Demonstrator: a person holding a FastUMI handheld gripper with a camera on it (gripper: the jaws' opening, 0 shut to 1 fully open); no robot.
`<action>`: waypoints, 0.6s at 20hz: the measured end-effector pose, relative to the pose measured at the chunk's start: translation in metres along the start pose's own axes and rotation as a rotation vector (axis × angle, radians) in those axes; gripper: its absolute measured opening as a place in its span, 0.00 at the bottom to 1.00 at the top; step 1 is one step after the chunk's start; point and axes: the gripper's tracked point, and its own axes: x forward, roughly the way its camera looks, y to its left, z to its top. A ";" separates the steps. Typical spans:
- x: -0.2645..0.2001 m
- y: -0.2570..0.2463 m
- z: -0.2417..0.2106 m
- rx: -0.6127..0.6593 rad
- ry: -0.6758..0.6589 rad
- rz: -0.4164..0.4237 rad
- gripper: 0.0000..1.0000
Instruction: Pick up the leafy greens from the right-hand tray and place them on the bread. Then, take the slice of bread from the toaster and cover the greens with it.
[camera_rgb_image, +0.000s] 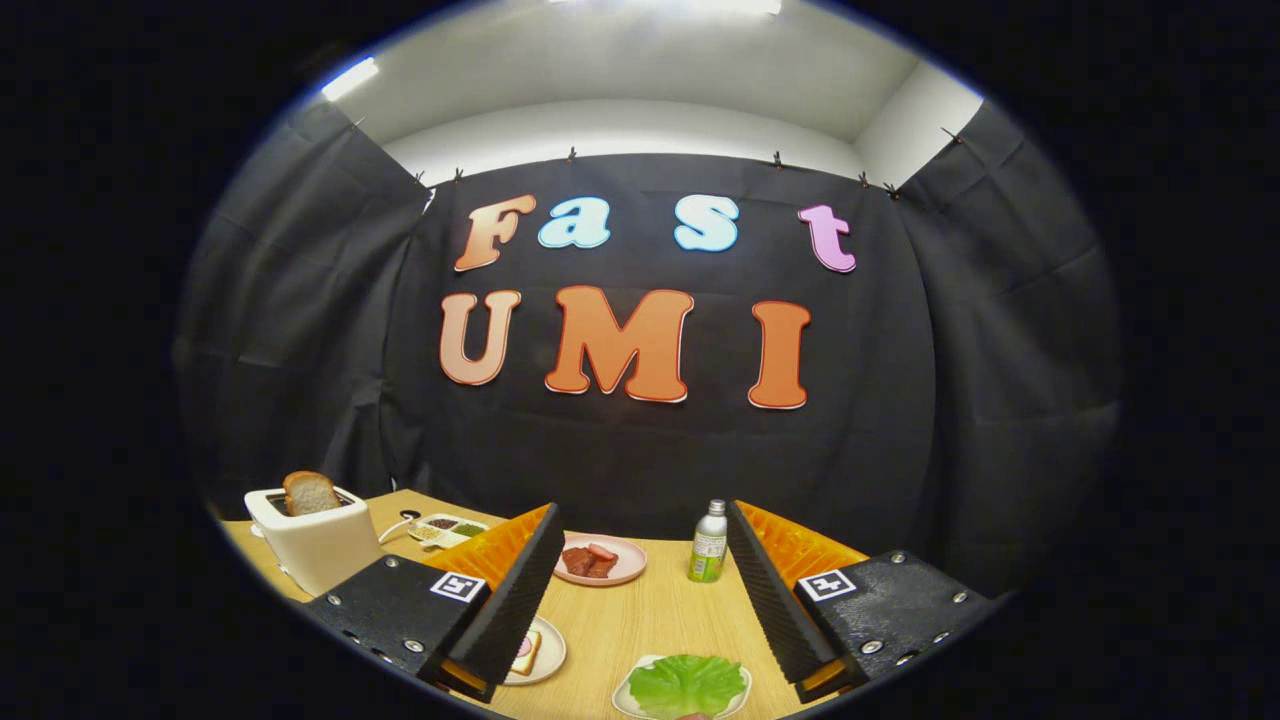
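Green leaves untouched on tray; gripper wide open, holding nothing. Bread bare on plate, toaster slice unpulled. We judge nothing done yet.

green leafy greens, white toaster, pink plate

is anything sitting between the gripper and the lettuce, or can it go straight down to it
Nothing visible blocks it. The open gripper holds nothing, and the leafy greens lie uncovered on their white tray, between the fingers' near ends. The bottle stands well beyond.
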 end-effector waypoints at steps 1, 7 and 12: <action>0.001 0.000 -0.006 -0.007 0.023 0.007 0.98; 0.001 0.004 -0.064 -0.086 0.248 0.036 0.98; 0.003 -0.003 -0.124 -0.130 0.450 0.052 0.97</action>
